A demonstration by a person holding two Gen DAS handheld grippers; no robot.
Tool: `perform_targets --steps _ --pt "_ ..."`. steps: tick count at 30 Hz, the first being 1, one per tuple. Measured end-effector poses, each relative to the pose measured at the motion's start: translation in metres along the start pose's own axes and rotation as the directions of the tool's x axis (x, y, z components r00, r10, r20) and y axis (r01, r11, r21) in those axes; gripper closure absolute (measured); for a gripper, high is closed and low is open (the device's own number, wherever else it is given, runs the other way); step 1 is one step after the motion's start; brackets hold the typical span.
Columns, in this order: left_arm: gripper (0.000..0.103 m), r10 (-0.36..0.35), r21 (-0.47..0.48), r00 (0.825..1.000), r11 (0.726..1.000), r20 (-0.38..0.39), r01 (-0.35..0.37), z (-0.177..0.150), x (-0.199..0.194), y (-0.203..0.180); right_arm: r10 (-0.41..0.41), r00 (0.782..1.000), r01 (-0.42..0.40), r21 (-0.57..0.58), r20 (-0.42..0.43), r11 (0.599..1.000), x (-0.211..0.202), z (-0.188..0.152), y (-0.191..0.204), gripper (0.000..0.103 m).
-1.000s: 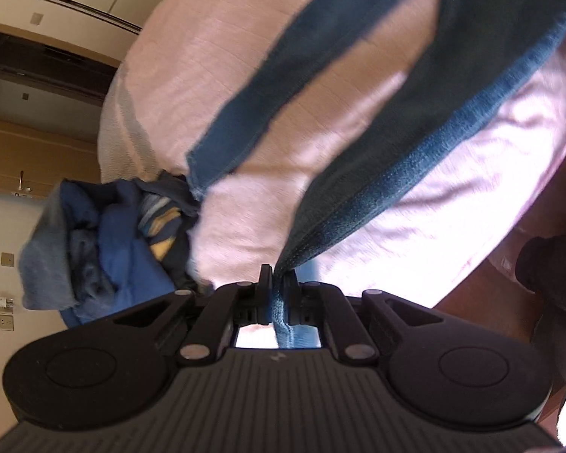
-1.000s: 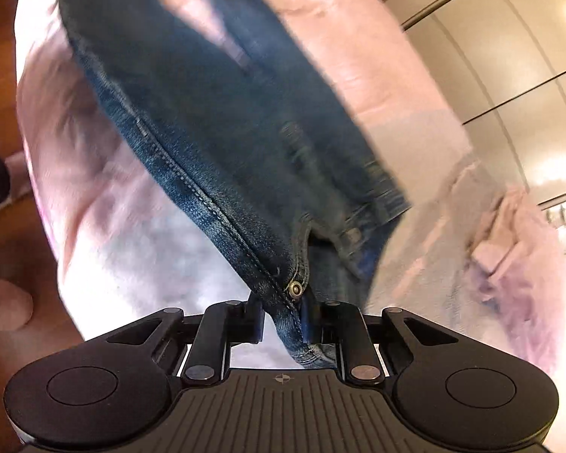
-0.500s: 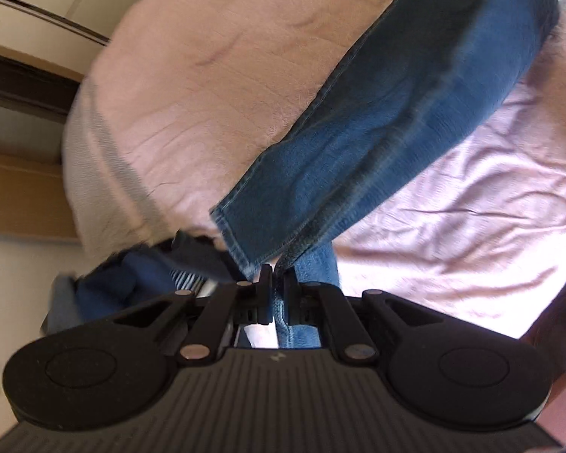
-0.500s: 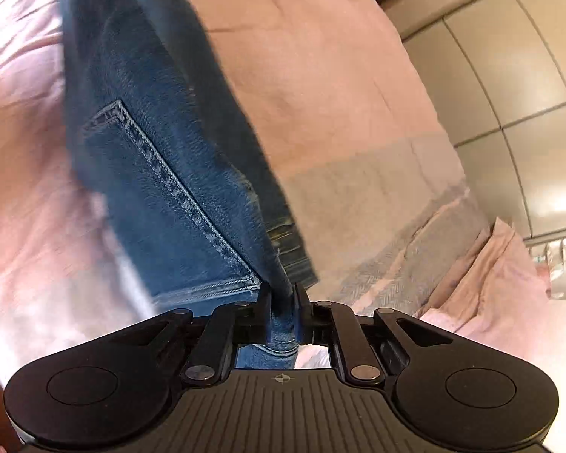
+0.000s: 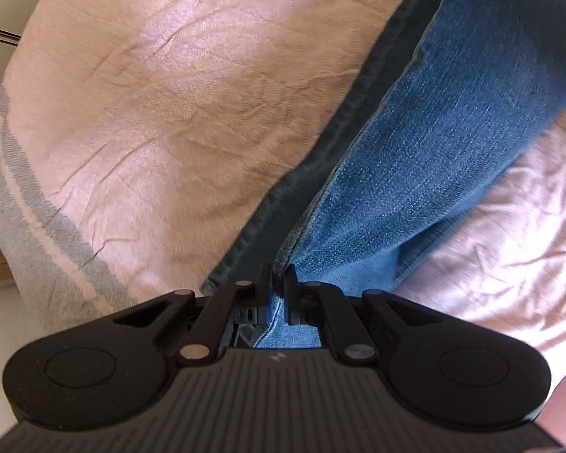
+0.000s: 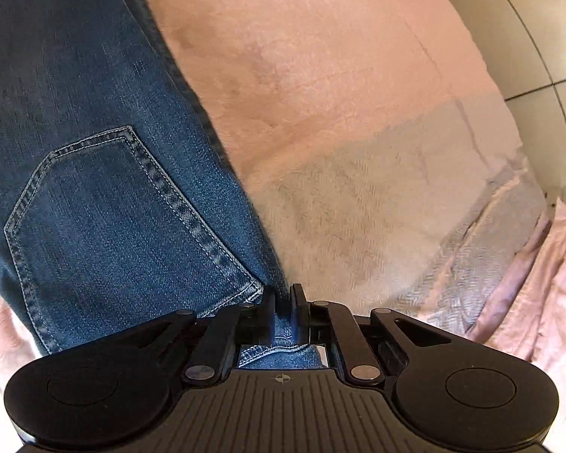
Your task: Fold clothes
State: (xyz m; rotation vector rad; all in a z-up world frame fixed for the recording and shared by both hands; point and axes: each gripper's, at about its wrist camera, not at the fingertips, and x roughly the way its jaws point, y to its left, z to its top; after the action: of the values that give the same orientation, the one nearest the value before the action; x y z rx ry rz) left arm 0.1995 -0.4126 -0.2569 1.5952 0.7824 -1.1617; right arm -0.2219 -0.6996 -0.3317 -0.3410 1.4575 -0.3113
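My left claw is clenched on a fold of the blue denim jeans, pinching the cloth at the edge of one leg. From the pinch the leg runs away up and to the right across the pale pink bedspread of the bed, with a darker strip of denim lying just beside it on the left. A grey woven band crosses the spread near its left edge.

My right claw has just been closing and now grips the jeans at the waist end, denim squeezed between its jaws. A stitched back pocket lies flat just left of the grip, its corner touching the claw's tip. To the right the pink bedspread gives way to a grey herringbone panel, and rumpled pink cloth sits at the far right.
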Motion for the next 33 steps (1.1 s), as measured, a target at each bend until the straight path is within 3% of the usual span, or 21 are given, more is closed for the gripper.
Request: perform_targets --steps 3,6,8,9,11,14,17,20,23,26,28,30,31,33 --pt "0.095 -0.005 -0.022 0.999 1.0 -0.041 0.004 0.015 0.028 0.009 0.033 0.999 -0.032 0.022 -0.009 0.999 0.027 0.0 -0.014 0.097" --pt "0.091 0.094 0.005 0.987 0.996 -0.131 -0.094 0.029 0.056 0.0 0.099 0.995 -0.097 0.091 -0.019 0.991 0.061 -0.003 -0.023 0.093" --pt "0.087 0.116 0.021 0.981 0.993 -0.158 -0.114 0.033 0.063 -0.009 0.089 0.996 -0.085 0.125 -0.021 0.989 0.075 -0.003 -0.024 0.087" --pt "0.085 0.116 0.017 0.98 0.993 -0.164 -0.114 0.036 0.064 -0.013 0.078 0.997 -0.074 0.14 -0.022 0.987 0.082 -0.003 -0.024 0.08" --pt "0.083 0.115 0.001 0.982 0.993 -0.151 -0.116 0.042 0.056 -0.02 0.006 1.0 -0.006 0.206 0.002 0.979 0.077 -0.006 -0.025 0.044" --pt "0.081 0.131 -0.006 0.986 0.991 -0.105 -0.132 0.058 0.035 -0.037 -0.054 0.997 0.031 0.354 0.054 0.935 0.05 -0.025 -0.03 0.04" --pt "0.078 0.082 0.005 0.997 0.997 0.007 -0.082 0.093 0.01 -0.067 -0.076 0.994 0.02 0.542 0.081 0.84 0.019 -0.061 -0.031 0.04" --pt "0.074 -0.005 0.017 0.991 1.0 0.137 0.003 0.137 -0.014 -0.099 -0.046 0.994 -0.044 0.733 0.102 0.679 -0.01 -0.111 -0.02 0.04" --pt "0.069 -0.133 0.033 0.953 0.991 0.274 0.129 0.197 -0.031 -0.131 0.0 0.992 -0.107 0.85 0.125 0.515 -0.021 -0.16 -0.001 0.04" --pt "0.067 -0.255 0.082 0.885 0.967 0.39 0.243 0.262 -0.044 -0.164 0.034 0.986 -0.161 0.911 0.161 0.381 -0.023 -0.195 0.019 0.04" --pt "0.067 -0.309 0.138 0.851 0.951 0.424 0.277 0.305 -0.05 -0.19 0.033 0.978 -0.203 0.926 0.204 0.319 -0.023 -0.211 0.03 0.04" --pt "0.067 -0.345 0.2 0.831 0.938 0.437 0.284 0.34 -0.052 -0.214 0.025 0.972 -0.233 0.932 0.236 0.277 -0.015 -0.22 0.036 0.04" --pt "0.066 -0.355 0.229 0.828 0.932 0.434 0.28 0.356 -0.052 -0.227 0.02 0.969 -0.243 0.935 0.246 0.26 -0.012 -0.223 0.037 0.04" --pt "0.066 -0.342 0.267 0.841 0.932 0.419 0.246 0.38 -0.05 -0.248 -0.002 0.97 -0.235 0.935 0.244 0.264 -0.002 -0.222 0.037 0.04"
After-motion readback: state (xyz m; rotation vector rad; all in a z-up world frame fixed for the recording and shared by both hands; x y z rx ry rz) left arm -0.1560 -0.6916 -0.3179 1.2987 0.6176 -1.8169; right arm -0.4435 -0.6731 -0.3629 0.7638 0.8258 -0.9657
